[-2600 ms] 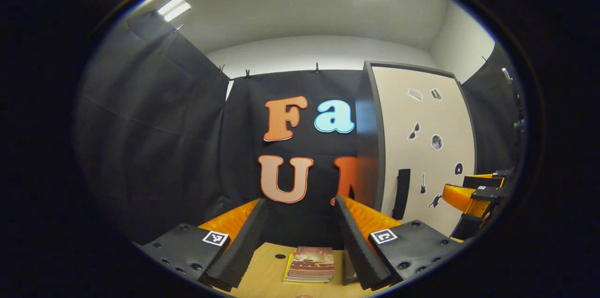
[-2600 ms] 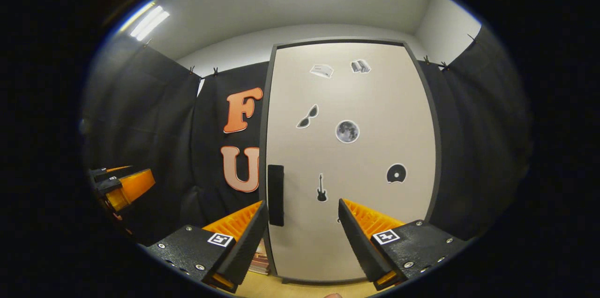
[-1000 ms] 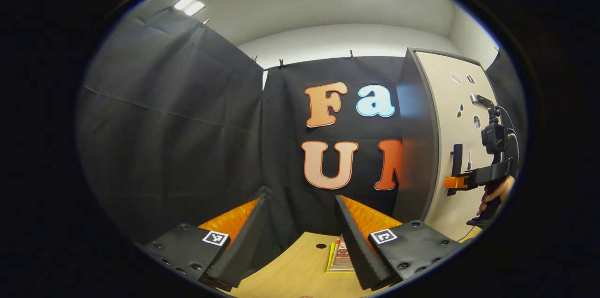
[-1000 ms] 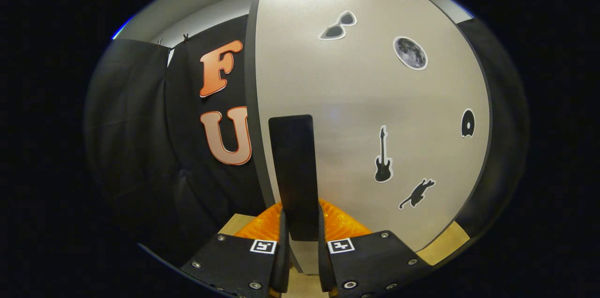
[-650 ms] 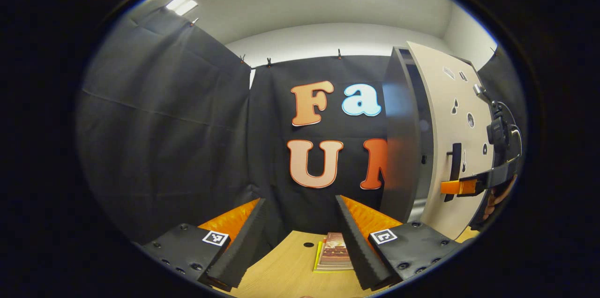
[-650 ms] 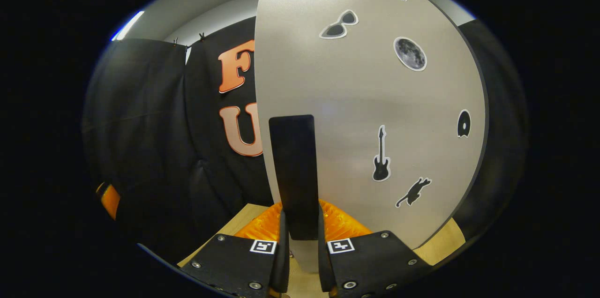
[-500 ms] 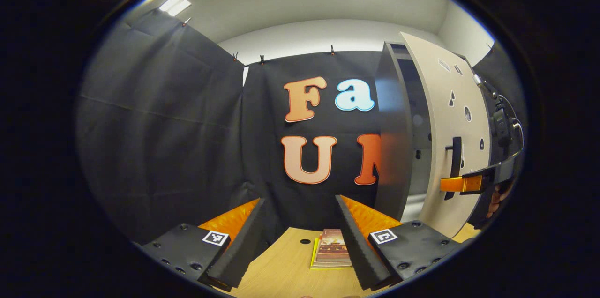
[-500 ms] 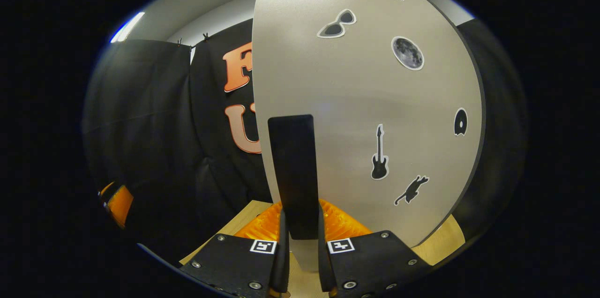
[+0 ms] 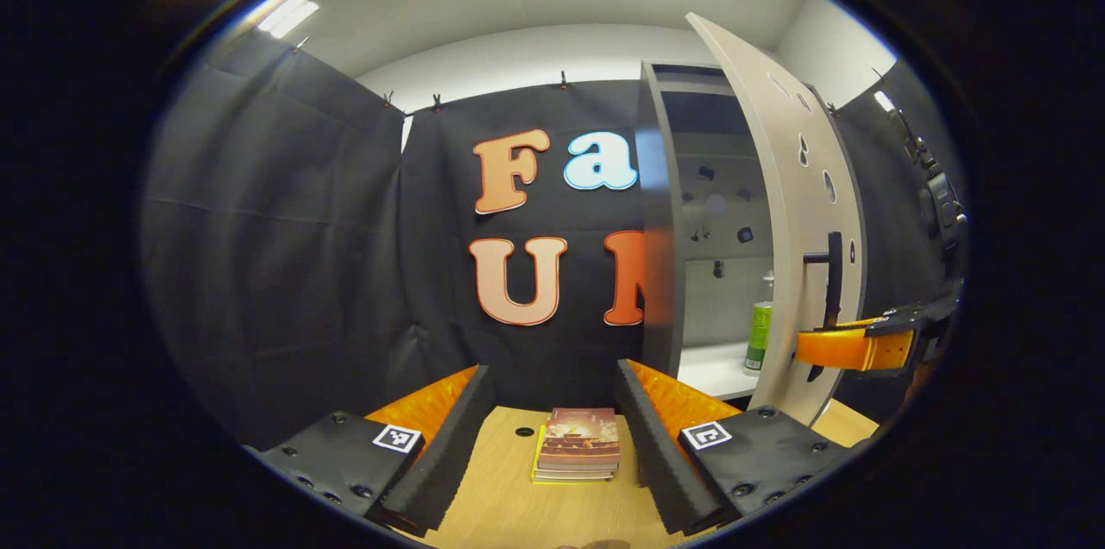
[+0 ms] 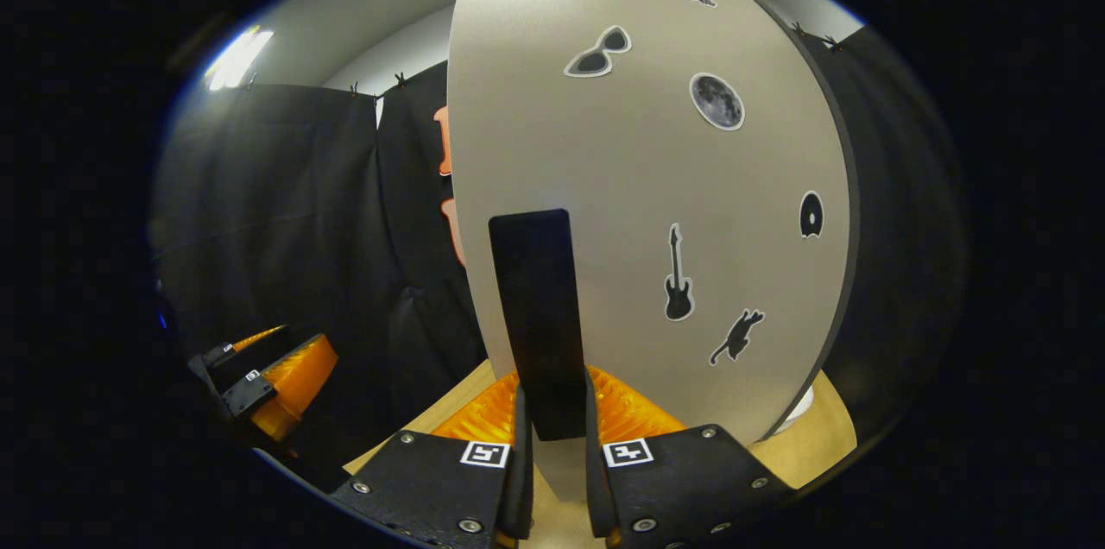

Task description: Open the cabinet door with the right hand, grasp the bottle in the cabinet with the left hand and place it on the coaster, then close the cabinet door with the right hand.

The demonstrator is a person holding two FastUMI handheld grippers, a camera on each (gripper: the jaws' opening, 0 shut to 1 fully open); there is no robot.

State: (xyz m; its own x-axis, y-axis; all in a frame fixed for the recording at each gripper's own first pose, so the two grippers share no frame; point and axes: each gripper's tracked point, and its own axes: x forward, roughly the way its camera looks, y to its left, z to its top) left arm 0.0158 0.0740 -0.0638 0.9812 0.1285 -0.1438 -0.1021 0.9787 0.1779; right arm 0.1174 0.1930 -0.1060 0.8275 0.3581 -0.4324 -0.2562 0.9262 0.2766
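Right gripper (image 10: 552,445) jaws clench the handle (image 10: 533,320) to swing the door (image 10: 639,186) wide; bottle (image 9: 760,335) stands exposed behind the door. Left gripper (image 9: 552,437) waits, jaws released, ready to reach.

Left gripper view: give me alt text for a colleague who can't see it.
The cabinet door stands partly open, its handle held by the right gripper, showing a green bottle on the shelf inside. The open left gripper hangs over a table with stacked books.

The right gripper (image 10: 552,437) pinches the black handle (image 10: 537,320) of the cabinet door (image 10: 639,212) between both fingers. The pale door has little stickers (image 10: 678,274) on it. The left gripper (image 10: 272,385) is far off, low down.
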